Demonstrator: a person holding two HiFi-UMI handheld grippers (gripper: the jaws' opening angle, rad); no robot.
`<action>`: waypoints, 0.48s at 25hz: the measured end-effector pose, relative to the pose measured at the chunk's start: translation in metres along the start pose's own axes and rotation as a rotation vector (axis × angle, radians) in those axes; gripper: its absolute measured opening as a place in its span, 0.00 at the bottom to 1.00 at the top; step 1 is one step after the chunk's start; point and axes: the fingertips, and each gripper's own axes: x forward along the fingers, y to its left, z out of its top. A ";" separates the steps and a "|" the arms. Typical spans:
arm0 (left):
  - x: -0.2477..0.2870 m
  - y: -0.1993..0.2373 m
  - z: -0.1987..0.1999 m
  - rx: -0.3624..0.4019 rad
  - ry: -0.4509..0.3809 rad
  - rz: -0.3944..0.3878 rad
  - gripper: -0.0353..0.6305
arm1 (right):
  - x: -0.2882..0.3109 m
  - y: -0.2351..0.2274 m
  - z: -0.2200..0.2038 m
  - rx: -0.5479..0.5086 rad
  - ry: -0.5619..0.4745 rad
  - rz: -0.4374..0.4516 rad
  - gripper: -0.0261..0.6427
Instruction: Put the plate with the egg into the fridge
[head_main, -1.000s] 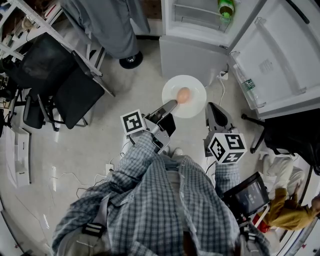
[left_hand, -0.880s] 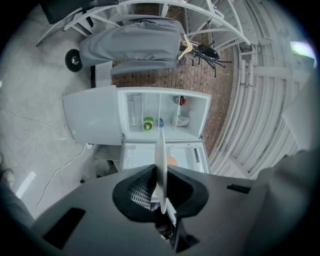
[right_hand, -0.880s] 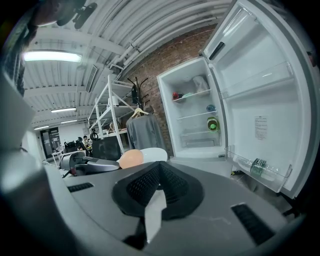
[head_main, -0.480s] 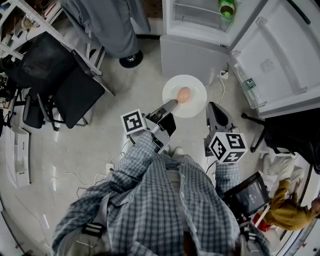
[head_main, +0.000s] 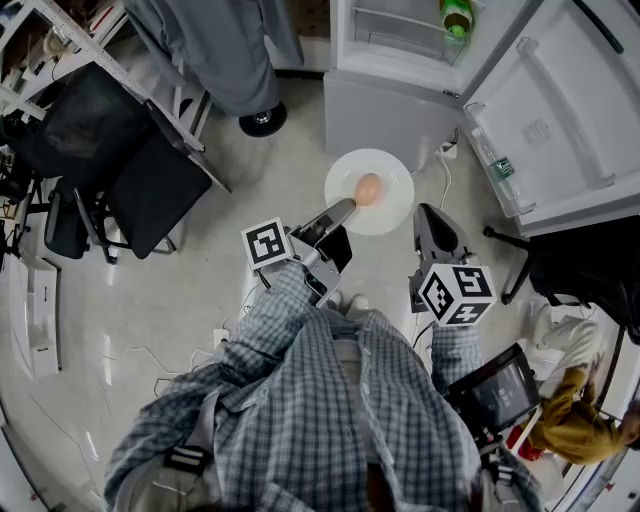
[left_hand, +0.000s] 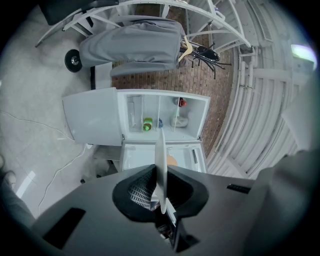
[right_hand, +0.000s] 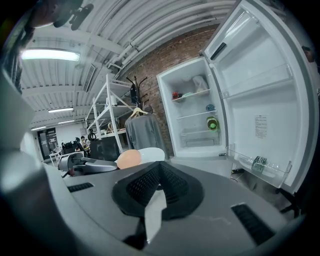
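Observation:
A white plate (head_main: 388, 208) with a tan egg (head_main: 367, 189) on it hangs over the floor in front of the open fridge (head_main: 400, 45). My left gripper (head_main: 343, 208) is shut on the plate's near left rim. In the left gripper view the plate (left_hand: 160, 160) stands edge-on between the jaws, with the egg (left_hand: 172, 160) peeking out beside it. My right gripper (head_main: 428, 215) hovers just right of the plate, jaws shut with nothing in them. From the right gripper view the egg (right_hand: 129, 159) and plate (right_hand: 152, 154) lie to its left.
The fridge door (head_main: 560, 110) swings wide to the right. A green bottle (head_main: 452, 15) stands on a fridge shelf. Black chairs (head_main: 130, 170) and a grey garment (head_main: 215, 50) on a wheeled rack stand at the left. Cables trail on the floor (head_main: 150, 355).

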 end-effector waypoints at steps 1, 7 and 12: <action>-0.002 0.000 0.002 0.001 0.001 0.001 0.10 | 0.001 0.003 0.000 -0.001 0.001 -0.003 0.05; -0.013 -0.002 0.011 0.010 0.017 0.000 0.10 | 0.005 0.013 -0.002 0.003 -0.004 -0.024 0.05; -0.020 -0.003 0.020 0.014 0.026 -0.002 0.10 | 0.009 0.022 -0.003 0.003 -0.005 -0.035 0.05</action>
